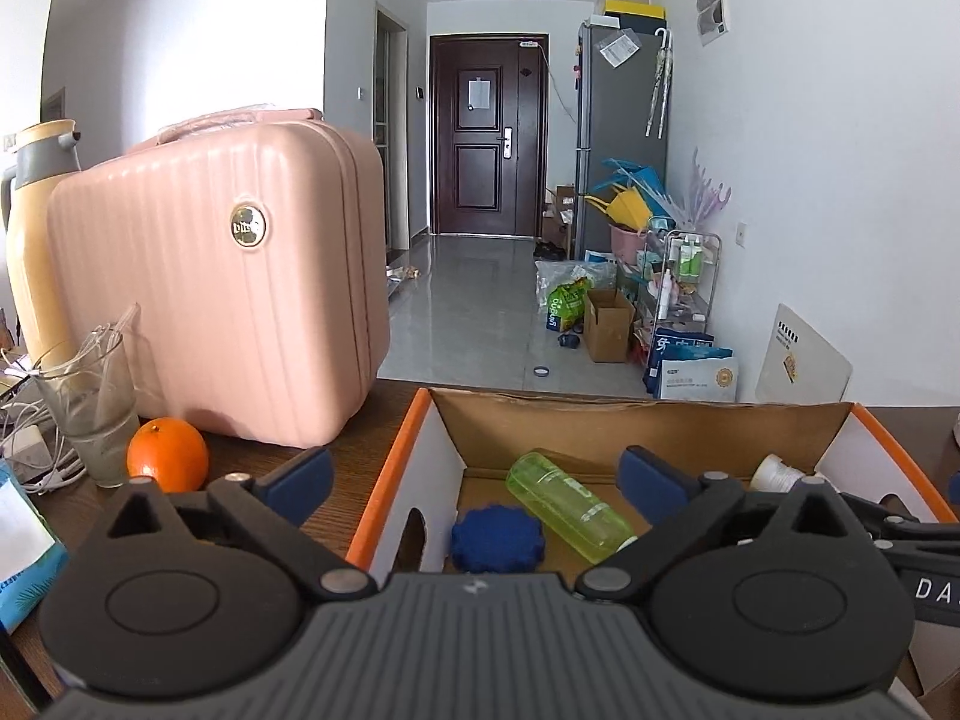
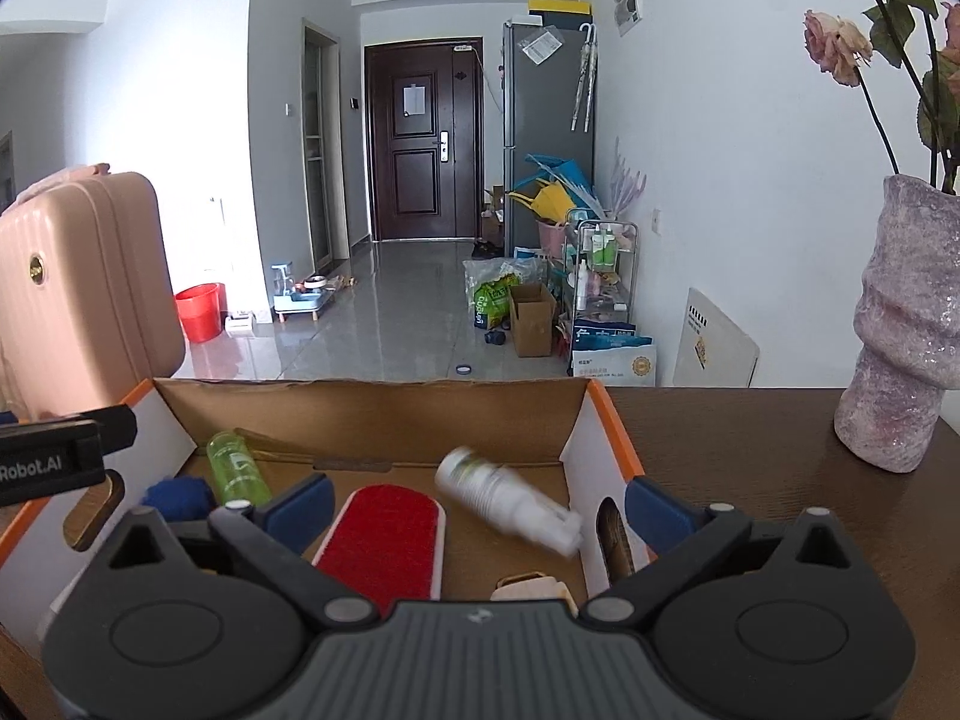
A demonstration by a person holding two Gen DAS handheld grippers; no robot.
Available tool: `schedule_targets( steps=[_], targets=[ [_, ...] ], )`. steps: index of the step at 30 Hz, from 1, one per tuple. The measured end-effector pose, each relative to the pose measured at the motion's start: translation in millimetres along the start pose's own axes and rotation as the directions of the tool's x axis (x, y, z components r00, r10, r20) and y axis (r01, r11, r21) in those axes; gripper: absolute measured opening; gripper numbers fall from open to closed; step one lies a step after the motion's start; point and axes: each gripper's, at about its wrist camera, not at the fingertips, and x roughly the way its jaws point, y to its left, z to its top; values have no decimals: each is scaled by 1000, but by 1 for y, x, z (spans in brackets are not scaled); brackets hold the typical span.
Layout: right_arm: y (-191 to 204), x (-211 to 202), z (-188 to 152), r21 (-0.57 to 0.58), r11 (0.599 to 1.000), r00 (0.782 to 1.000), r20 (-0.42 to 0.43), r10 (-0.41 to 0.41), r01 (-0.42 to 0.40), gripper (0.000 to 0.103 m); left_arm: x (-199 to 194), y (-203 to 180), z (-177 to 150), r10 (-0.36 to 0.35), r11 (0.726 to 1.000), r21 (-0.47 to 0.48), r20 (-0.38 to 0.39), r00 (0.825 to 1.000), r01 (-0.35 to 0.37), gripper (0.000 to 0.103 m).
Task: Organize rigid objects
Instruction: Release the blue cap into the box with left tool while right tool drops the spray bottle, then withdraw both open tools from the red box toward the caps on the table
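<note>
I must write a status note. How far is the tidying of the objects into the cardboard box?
Done: the green bottle, blue disc, red brush and white bottle lie in the cardboard box. In hand: nothing; the left gripper and right gripper are open and empty. Left: perhaps the orange on the table.

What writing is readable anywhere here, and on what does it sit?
"Robot.AI": on the left claw, seen from the right wrist.
"DA": cut off at the frame edge, on the right claw, seen from the left wrist.
Round gold badge on the pink suitcase: too blurred.
Green bottle label: unreadable.
</note>
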Motion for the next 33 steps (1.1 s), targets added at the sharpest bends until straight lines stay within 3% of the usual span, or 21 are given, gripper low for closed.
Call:
schedule_targets(
  steps=[14,33],
  targets=[
    [-2,-13,-4,-2,1000,1000,25,-2,3,103,-12,6,2,-6,1000,-29,12,1000,6,103],
    [-13,-70,-20,-20,1000,995,96,-6,8,103,-67,12,-10,-22,999,-37,68,997,24,103]
  ],
)
